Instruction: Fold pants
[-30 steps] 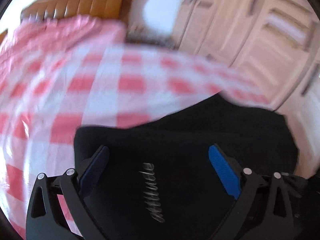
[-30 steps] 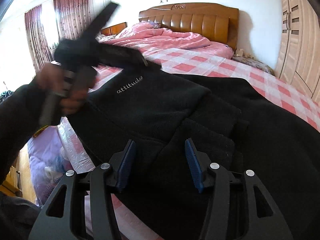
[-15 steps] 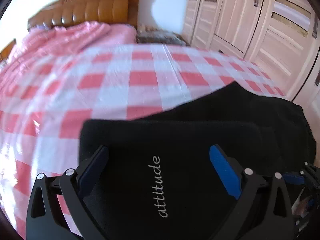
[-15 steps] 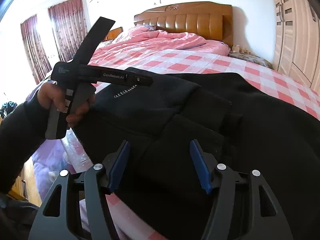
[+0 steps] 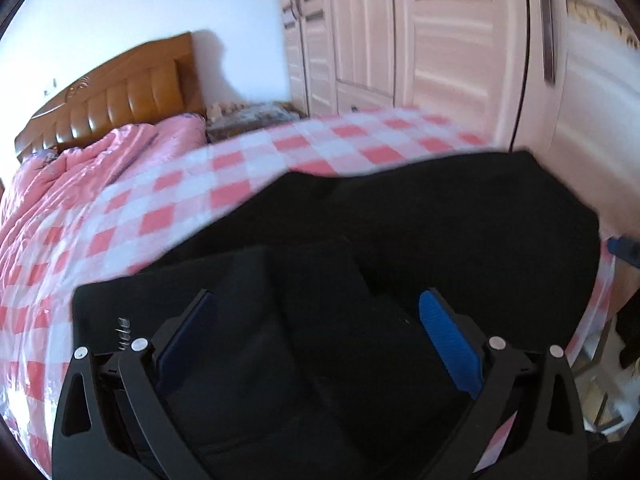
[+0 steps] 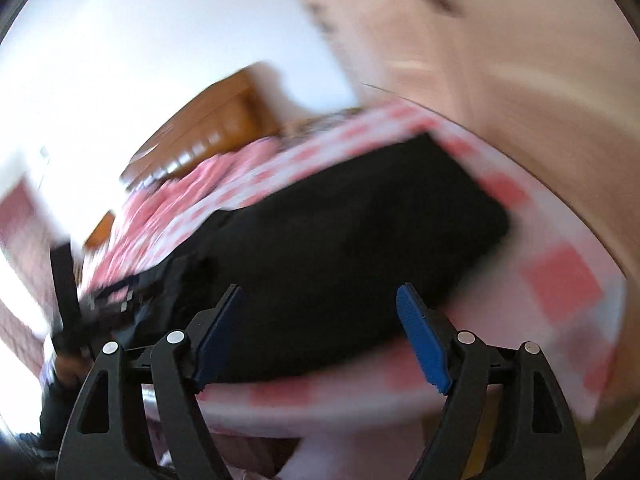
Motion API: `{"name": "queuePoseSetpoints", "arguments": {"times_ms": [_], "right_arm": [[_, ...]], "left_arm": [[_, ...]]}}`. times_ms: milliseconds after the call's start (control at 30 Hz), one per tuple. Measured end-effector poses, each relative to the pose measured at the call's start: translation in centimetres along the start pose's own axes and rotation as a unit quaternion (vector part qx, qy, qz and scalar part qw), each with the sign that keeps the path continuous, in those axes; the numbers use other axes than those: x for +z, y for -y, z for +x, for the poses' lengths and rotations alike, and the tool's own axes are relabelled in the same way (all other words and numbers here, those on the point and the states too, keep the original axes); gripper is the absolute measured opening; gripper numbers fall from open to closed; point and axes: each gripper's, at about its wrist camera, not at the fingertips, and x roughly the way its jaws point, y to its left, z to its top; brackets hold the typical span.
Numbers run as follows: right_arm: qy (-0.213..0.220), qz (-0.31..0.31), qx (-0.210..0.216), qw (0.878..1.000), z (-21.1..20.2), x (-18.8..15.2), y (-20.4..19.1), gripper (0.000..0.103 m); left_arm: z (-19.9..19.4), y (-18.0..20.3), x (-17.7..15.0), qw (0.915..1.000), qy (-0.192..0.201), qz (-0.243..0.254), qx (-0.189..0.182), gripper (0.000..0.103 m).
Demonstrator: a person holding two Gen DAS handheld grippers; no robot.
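The black pants lie folded on the pink-and-white checked bed cover, with white lettering at the left edge. My left gripper is open and empty just above the near part of the pants. In the blurred right wrist view the pants lie near the bed's corner. My right gripper is open and empty over their near edge. The left gripper also shows in the right wrist view, held in a hand at far left.
The checked bed cover runs back to a pink quilt and a brown headboard. Pale wardrobe doors stand along the right. The bed's edge lies close on the right.
Both grippers swung to the right along the pants. The lettering slid from the middle to the left edge of the left view. The right view tilted and now shows the pants' other end.
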Motion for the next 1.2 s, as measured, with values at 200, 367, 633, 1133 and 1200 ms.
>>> {"name": "queuePoseSetpoints", "arguments": {"times_ms": [200, 367, 633, 1133, 1200], "right_arm": [[-0.047, 0.063, -0.013, 0.997, 2.1, 0.7, 4.5, 0.077], [-0.062, 0.076, -0.005, 0.995, 4.2, 2.2, 5.3, 0.079], [-0.105, 0.121, 0.078, 0.984, 4.2, 0.6, 4.1, 0.081], [-0.065, 0.08, -0.041, 0.994, 6.1, 2.0, 0.8, 0.081], [-0.059, 0.085, -0.04, 0.994, 6.6, 2.2, 0.9, 0.081]], "left_arm": [[2.6, 0.0, -1.2, 0.9993, -0.035, -0.014, -0.004, 0.102], [2.8, 0.0, -1.4, 0.999, -0.04, -0.018, -0.01, 0.102], [2.9, -0.2, -1.6, 0.9989, -0.036, -0.023, -0.02, 0.102], [3.1, -0.1, -1.2, 0.998, -0.057, -0.013, -0.024, 0.102], [2.5, -0.3, -0.3, 0.9968, -0.068, -0.024, -0.036, 0.101]]}}
